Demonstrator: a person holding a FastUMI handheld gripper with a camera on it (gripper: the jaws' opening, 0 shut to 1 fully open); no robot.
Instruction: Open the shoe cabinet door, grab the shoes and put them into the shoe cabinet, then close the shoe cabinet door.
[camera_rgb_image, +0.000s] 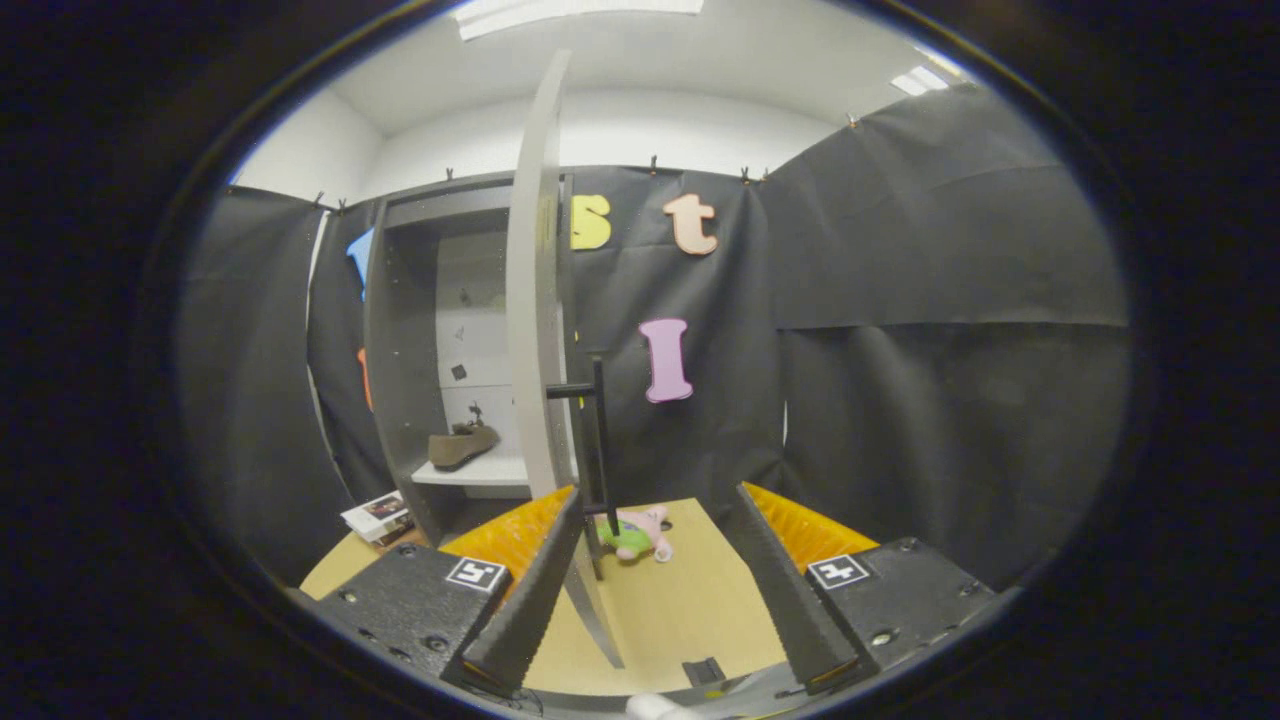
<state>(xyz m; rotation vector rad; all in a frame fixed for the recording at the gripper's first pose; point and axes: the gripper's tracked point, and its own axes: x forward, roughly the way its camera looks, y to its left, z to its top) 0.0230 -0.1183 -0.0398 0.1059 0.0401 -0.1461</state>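
One shoe cabinet (400, 350), grey, standing at the far left corner of the tan surface (690, 610) against the black cloth wall. One door (535, 330), swung wide open and seen edge-on, its thin edge running from high above down to between the fingers. One black bar handle (598, 440) on the door's right face, upright, on short stand-offs, just ahead of the left finger (530, 590).

One shoe (462, 446), brown, lying on the white shelf (480, 470) inside the cabinet, toe toward the cabinet's left wall. One shelf plainly visible; upper part of the cabinet bare apart from small dark fittings on the back panel.

One small plush toy (640, 535), pink and green, on the surface just right of the door's lower edge, beyond the fingertips. One booklet or small stack of printed matter (378, 515) near the left edge of the surface, beside the cabinet's foot.

Jaws released, spread wide, gripping nothing: left finger just left of the door's edge, right finger (790, 590) well apart to the right. Gripper (660, 680) straddling the door's bottom edge without visible contact. Open stretch of surface between the fingers and toward the right, up to the cloth wall.
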